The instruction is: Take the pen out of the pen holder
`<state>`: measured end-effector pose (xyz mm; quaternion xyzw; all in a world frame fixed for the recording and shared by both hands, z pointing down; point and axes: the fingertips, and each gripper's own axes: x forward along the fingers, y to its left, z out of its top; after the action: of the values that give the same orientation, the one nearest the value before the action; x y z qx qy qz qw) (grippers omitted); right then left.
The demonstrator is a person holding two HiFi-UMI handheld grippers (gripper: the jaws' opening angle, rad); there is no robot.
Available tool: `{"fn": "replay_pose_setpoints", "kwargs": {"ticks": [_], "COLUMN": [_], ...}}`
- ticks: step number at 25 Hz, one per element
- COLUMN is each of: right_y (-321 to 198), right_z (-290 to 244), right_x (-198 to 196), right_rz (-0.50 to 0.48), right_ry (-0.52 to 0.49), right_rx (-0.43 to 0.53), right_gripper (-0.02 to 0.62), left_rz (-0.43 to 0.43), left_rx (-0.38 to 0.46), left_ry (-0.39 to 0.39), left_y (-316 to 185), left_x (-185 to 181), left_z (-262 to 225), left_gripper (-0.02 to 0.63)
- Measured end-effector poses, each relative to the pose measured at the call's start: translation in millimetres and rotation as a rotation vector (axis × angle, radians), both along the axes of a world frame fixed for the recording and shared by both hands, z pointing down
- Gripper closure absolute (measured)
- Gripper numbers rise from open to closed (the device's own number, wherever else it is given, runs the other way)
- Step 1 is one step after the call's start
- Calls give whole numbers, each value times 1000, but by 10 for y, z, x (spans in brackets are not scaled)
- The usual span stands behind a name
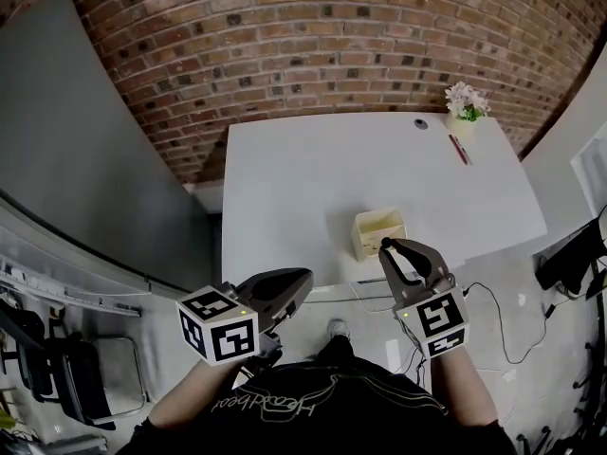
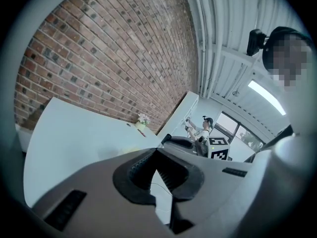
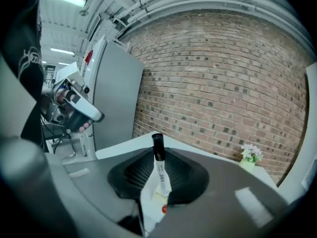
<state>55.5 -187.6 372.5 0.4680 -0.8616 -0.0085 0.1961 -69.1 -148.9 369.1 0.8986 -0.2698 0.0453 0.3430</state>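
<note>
1. The right claw (image 3: 157,151) grips the pen (image 3: 159,175). Its two dark pads press on the white barrel from either side, so the jaws stand only as far apart as the barrel is thick.
2. The pen stands upright in that grip, with its black cap poking above the jaw tips. Its lower end runs down out of sight between the jaws.
3. In the head view this claw sits low and right of centre, its tip at the near right corner of the holder (image 1: 378,232). Whether the pen's lower end is clear of the holder cannot be told.
4. The holder is a pale cream open box. It stands near the front edge of the white table (image 1: 285,178), about mid-frame.
5. The left claw (image 2: 157,155) is closed and empty. Its jaw tips meet at the far end, and only a thin wedge of table shows between the pads.
6. In the head view the left claw lies at lower left, by the table's near edge. It is well apart from the holder and touches nothing.
7. At the table's far right corner, in the upper right of the frame, stand flowers (image 1: 467,100). A thin red stick (image 1: 459,150) lies just beside them.
</note>
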Motion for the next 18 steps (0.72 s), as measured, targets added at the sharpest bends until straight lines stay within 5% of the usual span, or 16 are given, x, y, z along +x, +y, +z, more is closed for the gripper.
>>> {"fn": "replay_pose_setpoints", "kwargs": {"ticks": [11,18], "right_y": [627,941], "right_z": [-386,-394], "right_x": [-165,-246], "right_rz": [-92,-85], "right_ry": [-325,-384], "right_rx": [-90,-104], "right_gripper": [526,526], "left_rz": [84,136], "left_rx": [66,114], "left_ry": [46,37], "left_y": [324,550], "left_x": [37,39], "left_z": [-292,-371], "left_gripper": [604,604]}}
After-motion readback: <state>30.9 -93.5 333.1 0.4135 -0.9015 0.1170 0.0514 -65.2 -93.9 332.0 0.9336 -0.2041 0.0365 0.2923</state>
